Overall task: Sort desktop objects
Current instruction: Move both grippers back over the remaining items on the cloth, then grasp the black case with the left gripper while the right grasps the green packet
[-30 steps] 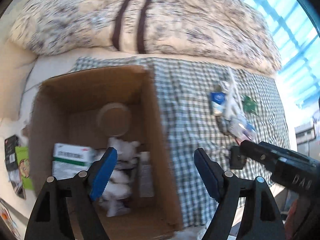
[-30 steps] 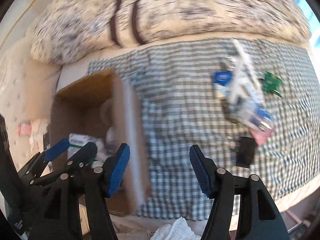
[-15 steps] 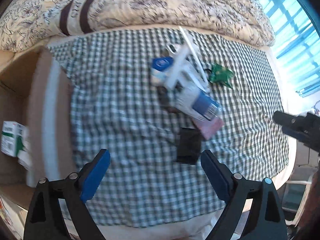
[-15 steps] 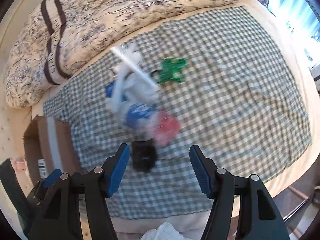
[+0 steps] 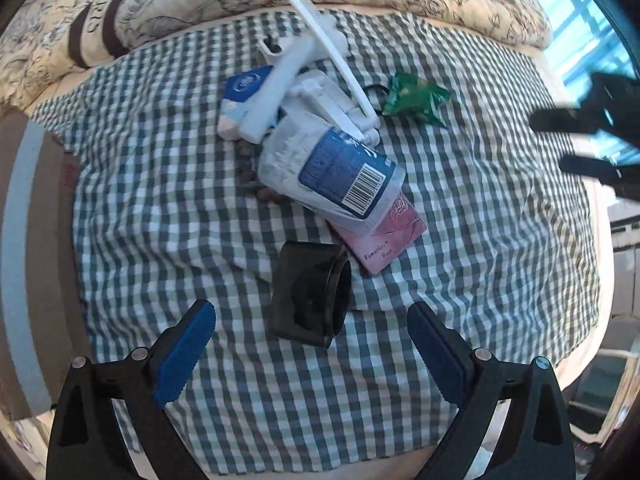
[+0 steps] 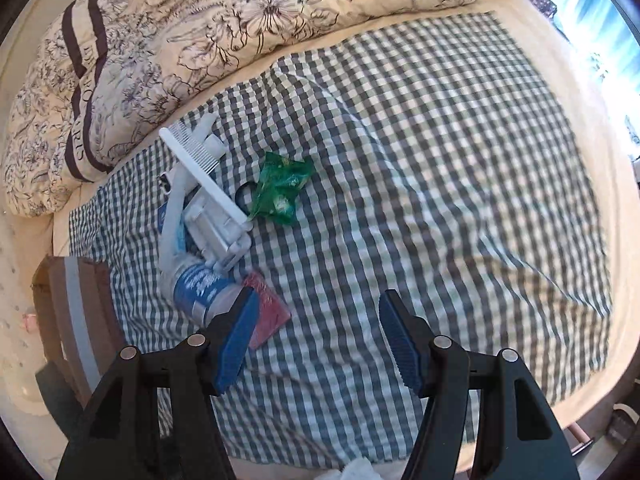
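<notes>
A heap of objects lies on the checked cloth (image 5: 460, 208): a white comb (image 5: 332, 52), white plastic parts (image 5: 280, 80), a clear pouch with a blue barcode label (image 5: 340, 168), a pink card (image 5: 384, 240), a green wrapper (image 5: 416, 98) and a black box-like object (image 5: 310, 292). My left gripper (image 5: 312, 354) hangs just in front of the black object, its jaws opening wide with nothing between them. My right gripper (image 6: 316, 338) is open and empty over bare cloth (image 6: 440, 160), right of the heap; its left finger overlaps the pouch (image 6: 200, 284) and pink card (image 6: 268, 316) in the picture.
A cardboard box with a grey tape stripe (image 5: 24, 264) stands at the cloth's left edge, and shows in the right wrist view too (image 6: 76, 320). A flowered duvet (image 6: 200, 24) lies along the far side. The right gripper (image 5: 592, 140) shows blurred at the left wrist view's right edge.
Both grippers have swung from over the cardboard box to the right, above the heap on the cloth, and come lower. The left jaws have spread wider.
</notes>
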The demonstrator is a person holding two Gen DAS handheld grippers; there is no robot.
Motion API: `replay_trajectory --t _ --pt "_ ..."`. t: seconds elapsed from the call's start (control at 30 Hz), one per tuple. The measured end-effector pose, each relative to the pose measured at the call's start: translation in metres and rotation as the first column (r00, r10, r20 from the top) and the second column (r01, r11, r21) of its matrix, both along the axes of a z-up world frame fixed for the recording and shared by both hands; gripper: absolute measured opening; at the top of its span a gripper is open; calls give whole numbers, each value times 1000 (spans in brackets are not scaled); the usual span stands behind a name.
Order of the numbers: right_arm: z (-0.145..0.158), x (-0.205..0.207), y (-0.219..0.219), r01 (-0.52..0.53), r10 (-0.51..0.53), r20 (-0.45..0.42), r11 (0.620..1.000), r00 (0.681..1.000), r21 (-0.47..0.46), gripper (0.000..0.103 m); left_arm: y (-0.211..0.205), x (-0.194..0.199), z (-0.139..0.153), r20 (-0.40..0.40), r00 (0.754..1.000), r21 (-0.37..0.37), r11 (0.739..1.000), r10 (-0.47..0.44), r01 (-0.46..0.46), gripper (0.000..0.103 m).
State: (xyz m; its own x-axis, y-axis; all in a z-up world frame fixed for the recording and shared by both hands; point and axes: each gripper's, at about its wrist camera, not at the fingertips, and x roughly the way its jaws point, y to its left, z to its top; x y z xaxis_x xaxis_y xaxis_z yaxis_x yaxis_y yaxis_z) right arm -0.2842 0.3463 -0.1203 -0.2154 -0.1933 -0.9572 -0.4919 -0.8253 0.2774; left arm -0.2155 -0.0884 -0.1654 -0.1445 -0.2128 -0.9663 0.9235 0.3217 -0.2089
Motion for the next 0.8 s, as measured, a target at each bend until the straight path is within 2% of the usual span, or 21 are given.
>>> replay_trajectory --t 0.2,0.4,0.6,0.8 --pt "-17 -33 -3 -26 26 8 1000 1000 1 62 -1 6 -26 -32 998 21 998 62 -62 99" --pt "-38 -59 -7 -44 44 20 999 999 -11 62 -5 9 -42 -70 995 21 998 66 -65 99" --pt "-62 -80 -8 -37 39 57 999 998 -27 62 -7 6 -61 -118 991 61 997 61 -55 99" --pt "-82 -94 -5 -25 28 85 999 996 -40 62 -18 2 -75 -91 995 93 995 45 -37 99"
